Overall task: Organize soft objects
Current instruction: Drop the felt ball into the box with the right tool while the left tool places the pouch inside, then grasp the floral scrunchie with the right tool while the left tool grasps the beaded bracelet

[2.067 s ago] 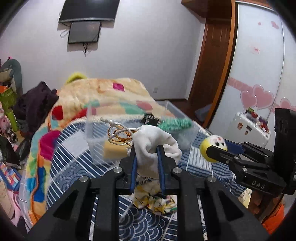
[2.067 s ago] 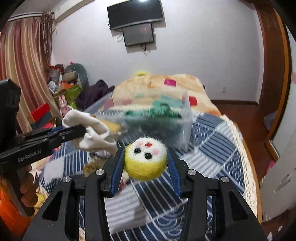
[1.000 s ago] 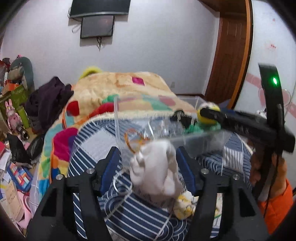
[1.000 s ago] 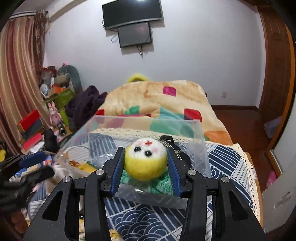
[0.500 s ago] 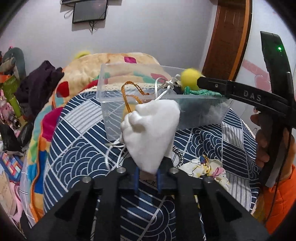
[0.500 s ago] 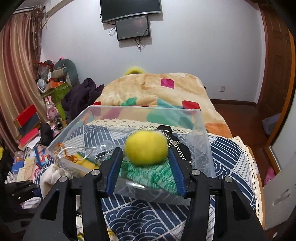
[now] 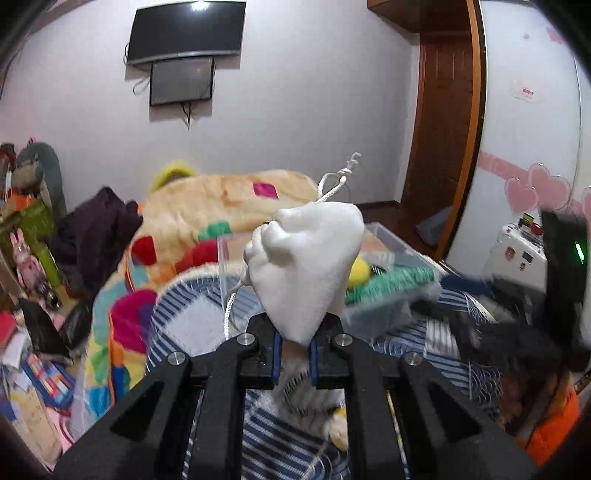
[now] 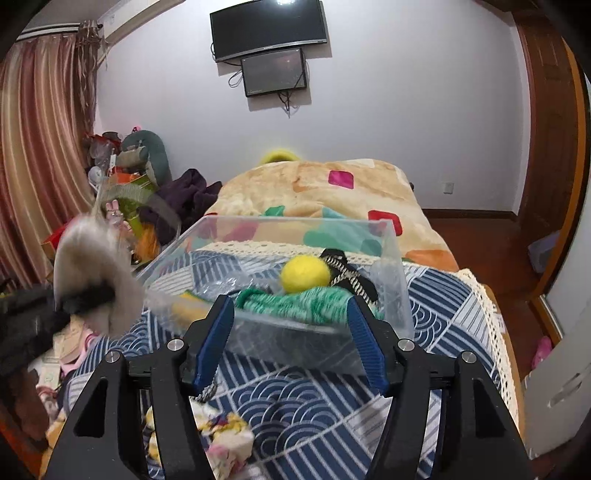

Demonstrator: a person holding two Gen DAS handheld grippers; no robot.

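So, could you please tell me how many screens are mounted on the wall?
2: a large curved screen up high and a smaller screen directly below it, with cables hanging under them.

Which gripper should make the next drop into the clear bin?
Left. The left gripper is shut on the white pouch. The right gripper is opening, empty; its yellow ball already lies in the bin.

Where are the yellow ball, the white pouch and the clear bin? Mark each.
yellow ball (image 8: 305, 274): right wrist view, middle of its fuzzy top.
white pouch (image 7: 308, 269): left wrist view, centre of its bulging cloth.
clear bin (image 8: 400, 291): right wrist view, right-hand wall.
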